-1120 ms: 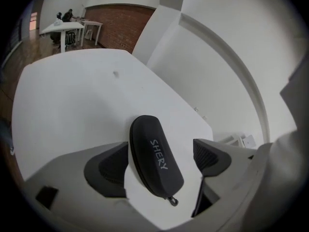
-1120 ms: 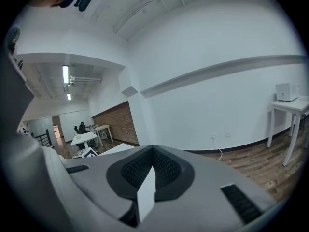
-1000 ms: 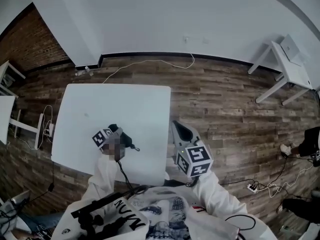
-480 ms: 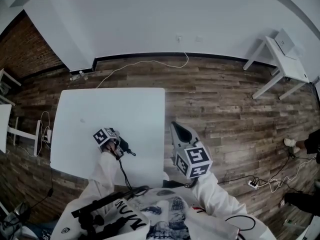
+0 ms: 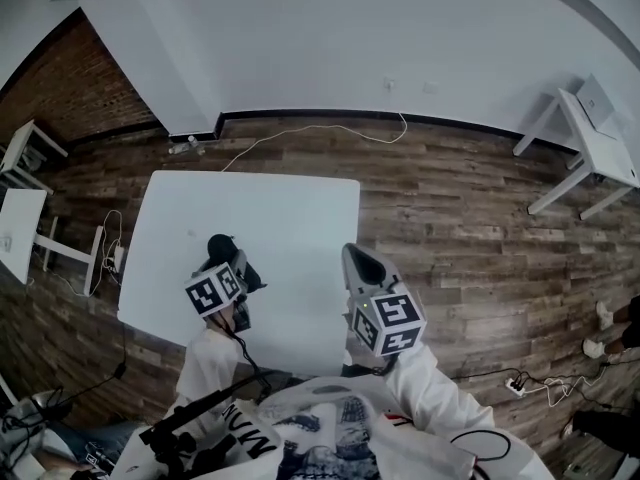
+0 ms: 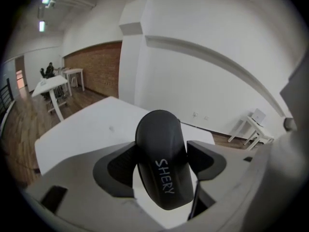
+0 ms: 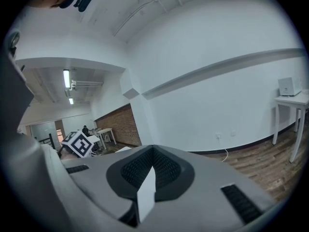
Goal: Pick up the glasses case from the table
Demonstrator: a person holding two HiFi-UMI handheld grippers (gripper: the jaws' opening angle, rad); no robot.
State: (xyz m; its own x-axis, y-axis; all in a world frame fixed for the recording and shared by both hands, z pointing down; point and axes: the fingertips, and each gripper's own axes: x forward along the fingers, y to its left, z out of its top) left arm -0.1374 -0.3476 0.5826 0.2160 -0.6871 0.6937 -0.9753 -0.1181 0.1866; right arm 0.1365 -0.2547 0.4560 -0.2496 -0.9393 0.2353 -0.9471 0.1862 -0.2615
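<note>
The glasses case (image 6: 161, 144) is a dark rounded case with pale lettering. It stands on end between the two pads of my left gripper (image 6: 163, 161), whose jaws are closing on it. In the head view the left gripper (image 5: 237, 266) holds the glasses case (image 5: 220, 245) lifted above the near part of the white table (image 5: 280, 203). My right gripper (image 5: 359, 260) hangs beside the table's near right corner, shut, with nothing in it. In its own view the right gripper (image 7: 152, 170) points level at the white wall.
A white cable (image 5: 320, 129) trails across the wood floor beyond the table. A small white table (image 5: 590, 153) stands at the far right, other white desks (image 5: 20, 233) at the left. A power strip (image 5: 515, 383) lies on the floor near right. People sit far off (image 6: 48, 70).
My left gripper has risen from the table with the glasses case between its jaws and has rolled. The right gripper has stayed beside the table's corner.
</note>
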